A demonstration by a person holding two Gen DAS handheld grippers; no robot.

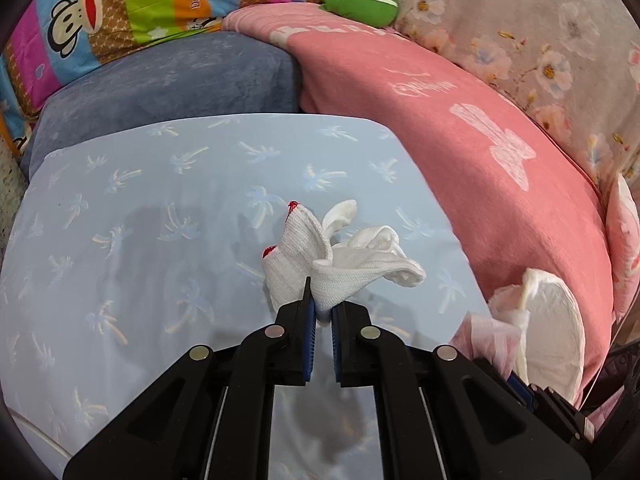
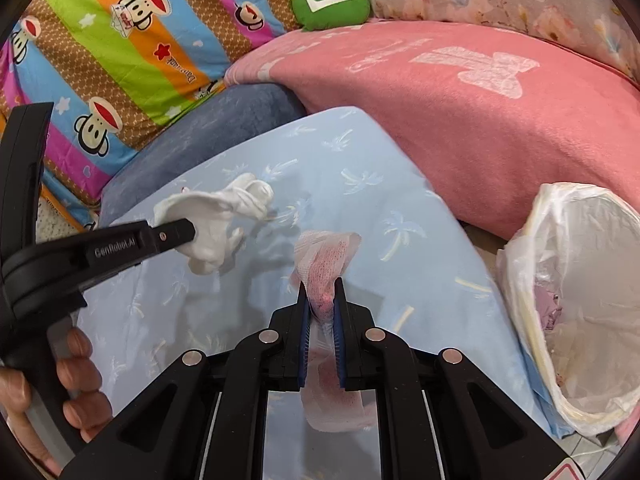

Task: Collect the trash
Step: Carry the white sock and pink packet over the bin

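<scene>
Legible markings are few. The left gripper point(image 2: 176, 236), seen from the right wrist view, carries the grey lettering "GenRobot.AI" along the side of its black arm. The striped monkey-print pillow point(image 2: 132, 52), behind the blue cushion point(image 2: 224, 128), bears a small script word reading roughly "Dav…", upside down and only partly legible. The pink blanket point(image 1: 460, 128) beside that pillow shows pale woven lettering, too distorted to read. The green plush point(image 2: 330, 4) shows a white tick mark.

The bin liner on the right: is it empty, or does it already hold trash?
Not empty. The white bin liner gapes open, and purple scraps lie inside.
</scene>
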